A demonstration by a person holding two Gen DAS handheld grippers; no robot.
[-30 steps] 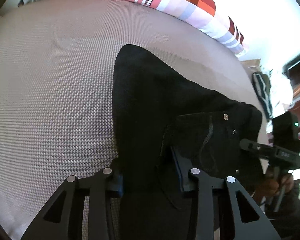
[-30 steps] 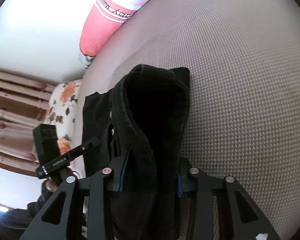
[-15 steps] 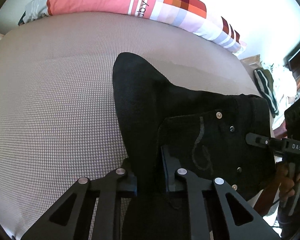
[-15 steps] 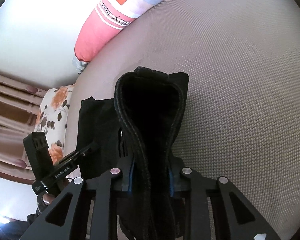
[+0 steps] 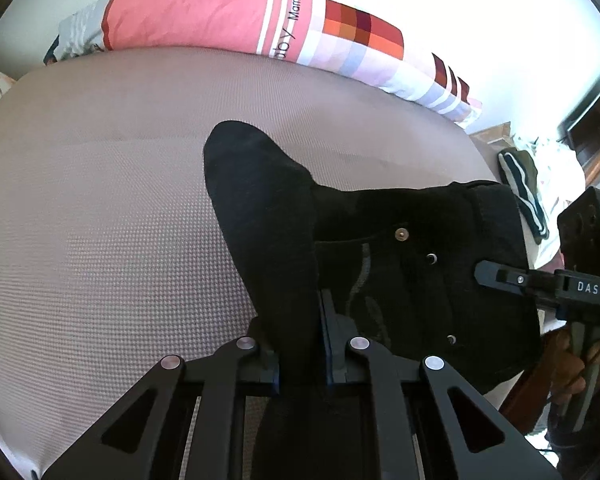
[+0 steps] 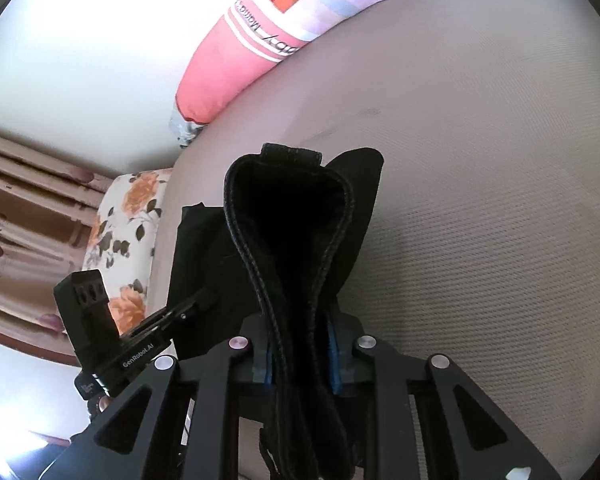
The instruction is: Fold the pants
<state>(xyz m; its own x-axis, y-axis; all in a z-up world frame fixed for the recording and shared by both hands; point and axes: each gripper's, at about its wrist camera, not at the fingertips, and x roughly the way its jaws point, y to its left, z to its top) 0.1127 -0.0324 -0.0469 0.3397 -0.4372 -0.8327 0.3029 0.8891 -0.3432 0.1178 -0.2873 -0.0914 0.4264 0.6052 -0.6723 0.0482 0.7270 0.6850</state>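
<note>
Grey mattress [image 5: 100, 208] under black pants [image 5: 268, 216], leg end toward pillow [image 5: 204, 16].

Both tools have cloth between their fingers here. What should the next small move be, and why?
Probably carry both pinched edges forward together, toward the pink pillow. The left tool is shut on the black pants, and the right tool, jaws closing, pinches the waistband; the pants are bunched up off the bed, not yet folded flat.
</note>
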